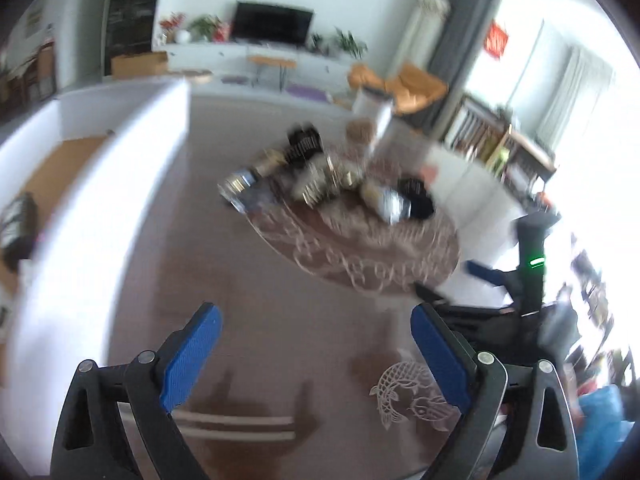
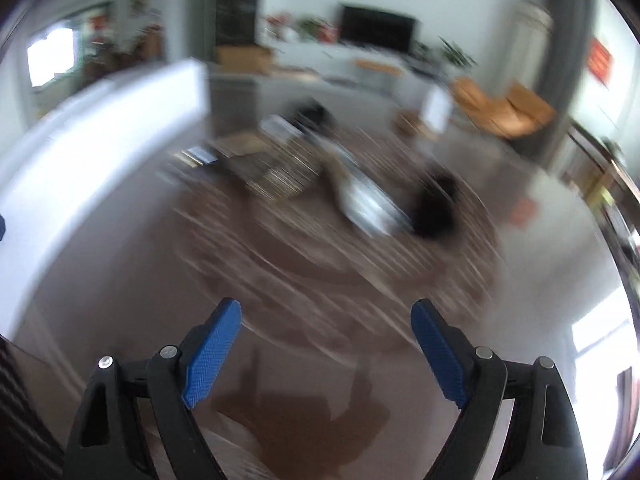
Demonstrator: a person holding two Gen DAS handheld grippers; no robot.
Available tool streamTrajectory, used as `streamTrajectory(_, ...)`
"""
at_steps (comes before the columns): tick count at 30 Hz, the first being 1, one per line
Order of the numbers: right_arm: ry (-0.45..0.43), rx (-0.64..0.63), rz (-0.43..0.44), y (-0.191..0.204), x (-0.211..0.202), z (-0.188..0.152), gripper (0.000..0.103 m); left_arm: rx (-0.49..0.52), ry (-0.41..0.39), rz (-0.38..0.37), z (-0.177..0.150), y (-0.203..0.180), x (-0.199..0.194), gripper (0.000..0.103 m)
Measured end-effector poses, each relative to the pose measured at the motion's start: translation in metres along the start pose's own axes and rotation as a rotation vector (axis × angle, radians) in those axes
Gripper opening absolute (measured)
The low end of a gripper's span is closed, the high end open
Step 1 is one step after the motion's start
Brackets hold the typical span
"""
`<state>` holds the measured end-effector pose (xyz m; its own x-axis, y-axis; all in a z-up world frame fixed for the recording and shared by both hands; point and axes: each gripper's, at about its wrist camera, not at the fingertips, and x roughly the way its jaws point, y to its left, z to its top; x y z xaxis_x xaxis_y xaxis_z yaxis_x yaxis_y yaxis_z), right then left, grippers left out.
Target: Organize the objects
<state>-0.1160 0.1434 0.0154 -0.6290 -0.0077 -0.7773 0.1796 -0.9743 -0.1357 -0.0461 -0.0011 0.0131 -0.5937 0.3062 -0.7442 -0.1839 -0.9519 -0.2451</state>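
Note:
A blurred heap of small packets and tins [image 1: 328,180], black, silver and gold, lies on a brown patterned tabletop [image 1: 280,320], well ahead of both grippers. My left gripper [image 1: 316,320] is open over bare tabletop, nothing between its blue pads. The right gripper [image 2: 326,316] is also open and empty above the same surface; the heap [image 2: 340,176] shows here as streaks. A large white box [image 1: 100,208] with a brown floor stands left of the heap, holding a dark item [image 1: 16,220] at its near end. The right gripper's body [image 1: 528,264] appears at the right of the left wrist view.
The white box wall [image 2: 100,140] runs along the left side. An etched fish design [image 1: 404,396] marks the table near me. Beyond the table are a TV stand [image 1: 260,52], orange chairs [image 1: 404,84], a white cup [image 1: 372,104] and shelving [image 1: 500,140].

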Motion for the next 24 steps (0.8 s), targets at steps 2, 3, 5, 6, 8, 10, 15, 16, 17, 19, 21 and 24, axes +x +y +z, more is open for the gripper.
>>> streamTrajectory(2, 0.042, 0.046, -0.038, -0.03, 0.011, -0.018, 0.087, 0.013, 0.031, 0.024, -0.001, -0.007, 0.024, 0.096)
streamTrajectory(3, 0.054, 0.061, -0.051, -0.045, 0.014, -0.023, 0.087, 0.021, 0.046, 0.049, -0.001, -0.01, 0.037, 0.096)
streamTrajectory(5, 0.055, 0.084, -0.051, -0.056, 0.016, -0.031, 0.091, 0.034, 0.061, 0.09, -0.002, -0.011, 0.053, 0.096)
streamTrajectory(6, 0.048, 0.099, -0.045, -0.06, 0.015, -0.034, 0.091, 0.04, 0.067, 0.11, -0.005, -0.01, 0.061, 0.096)
streamTrajectory(8, 0.038, 0.114, -0.046, -0.062, 0.015, -0.035, 0.093, 0.031, 0.071, 0.122, -0.01, -0.004, 0.064, 0.096)
streamTrajectory(10, 0.029, 0.113, -0.05, -0.062, 0.014, -0.034, 0.095, 0.016, 0.07, 0.124, -0.018, 0.0, 0.065, 0.096)
streamTrajectory(15, 0.028, 0.102, -0.084, -0.056, 0.013, -0.034, 0.1, 0.026, 0.073, 0.193, -0.024, 0.007, 0.07, 0.096)
streamTrajectory(16, 0.03, 0.107, -0.08, -0.057, 0.013, -0.034, 0.101, 0.024, 0.07, 0.194, -0.025, 0.008, 0.07, 0.096)
streamTrajectory(17, 0.033, 0.111, -0.076, -0.057, 0.013, -0.037, 0.102, 0.026, 0.066, 0.201, -0.025, 0.008, 0.069, 0.096)
streamTrajectory(19, 0.04, 0.127, -0.063, -0.06, 0.013, -0.039, 0.102, 0.049, 0.07, 0.225, -0.026, 0.005, 0.071, 0.096)
streamTrajectory(21, 0.045, 0.138, -0.053, -0.061, 0.015, -0.039, 0.103, 0.072, 0.076, 0.247, -0.027, 0.002, 0.073, 0.097)
streamTrajectory(24, 0.047, 0.144, -0.046, -0.062, 0.016, -0.04, 0.103, 0.089, 0.086, 0.248, -0.027, -0.001, 0.075, 0.103)
